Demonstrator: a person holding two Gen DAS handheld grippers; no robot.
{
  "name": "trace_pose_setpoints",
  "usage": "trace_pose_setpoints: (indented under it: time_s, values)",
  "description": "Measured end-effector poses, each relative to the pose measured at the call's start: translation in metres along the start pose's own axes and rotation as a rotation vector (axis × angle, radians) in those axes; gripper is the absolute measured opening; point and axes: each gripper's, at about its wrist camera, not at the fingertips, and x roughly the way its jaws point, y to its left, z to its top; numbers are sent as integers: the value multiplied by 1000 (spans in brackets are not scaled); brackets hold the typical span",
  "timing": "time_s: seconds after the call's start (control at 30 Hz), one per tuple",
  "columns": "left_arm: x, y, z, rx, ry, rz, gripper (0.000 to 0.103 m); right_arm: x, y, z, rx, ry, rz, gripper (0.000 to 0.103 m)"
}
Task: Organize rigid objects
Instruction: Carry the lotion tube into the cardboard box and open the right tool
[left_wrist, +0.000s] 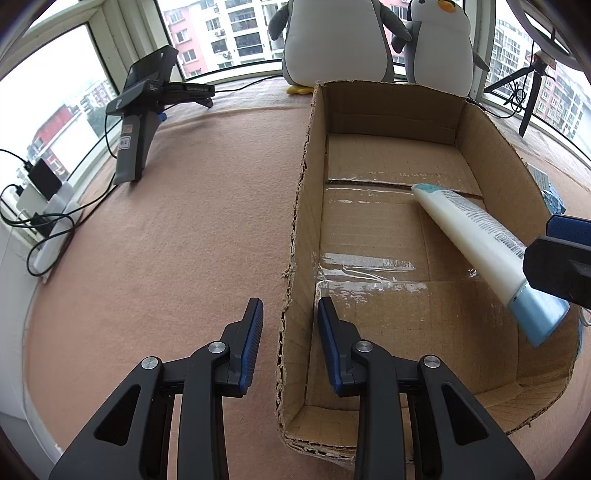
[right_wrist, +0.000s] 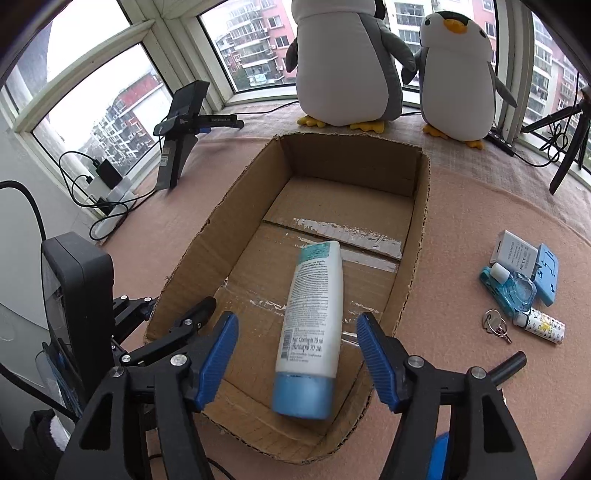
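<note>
An open cardboard box stands on the pink carpet. Inside it a white bottle with a blue cap lies slanted, cap end toward the near right wall. My right gripper is open around the bottle's lower half, its blue pads clear of both sides. In the left wrist view it enters from the right edge. My left gripper has narrow jaws set either side of the box's left wall, near the front corner. It also shows at the left of the right wrist view.
Right of the box lie a white pack, blue plastic pieces, keys and a patterned tube. Two plush penguins stand behind the box. A spare gripper on a stand, cables and a tripod line the window side.
</note>
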Motion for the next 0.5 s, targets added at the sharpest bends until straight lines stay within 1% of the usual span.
trace_pose_setpoints:
  time_s: [0.33,0.5]
  values:
    - [0,-1,-1,2,-4,4,29,-13,-6,-4,12,-22,-8,64]
    - [0,-1,-2,4,-5,5,29,-24,-16,-7,32,-42,-23,64]
